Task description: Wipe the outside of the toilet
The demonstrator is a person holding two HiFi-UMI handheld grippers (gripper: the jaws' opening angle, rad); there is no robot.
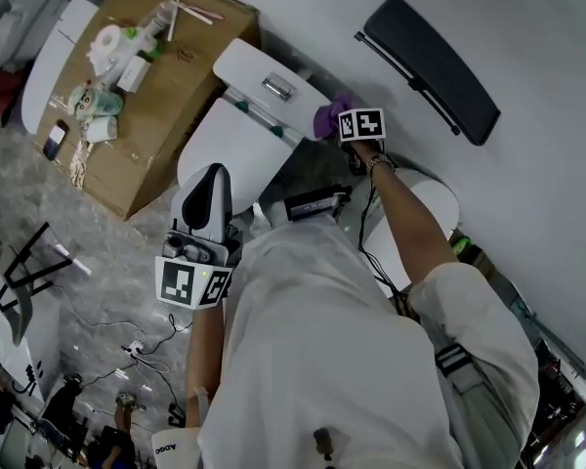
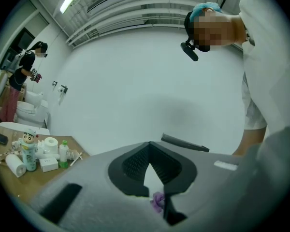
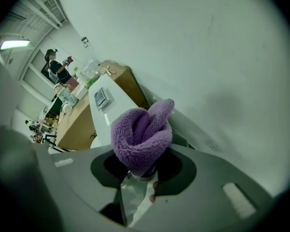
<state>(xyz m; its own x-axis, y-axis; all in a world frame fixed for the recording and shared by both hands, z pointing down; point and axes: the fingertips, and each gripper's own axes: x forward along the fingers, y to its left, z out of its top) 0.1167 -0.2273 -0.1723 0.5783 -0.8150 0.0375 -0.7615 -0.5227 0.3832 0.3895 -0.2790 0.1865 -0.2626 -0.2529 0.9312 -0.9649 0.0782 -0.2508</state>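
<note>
A white toilet stands against the wall, with its tank lid and flush button in the head view and its closed seat lid nearer me. My right gripper is shut on a bunched purple cloth, held at the tank's right end by the wall. In the right gripper view the cloth fills the jaws of the right gripper, and the tank lid runs off to the left. My left gripper hangs over the front of the seat lid, and the left gripper is shut on nothing and points at the wall.
A cardboard box left of the toilet carries bottles and a tissue roll. More white toilets stand at far left and right. A black panel lies by the wall. Cables run across the floor.
</note>
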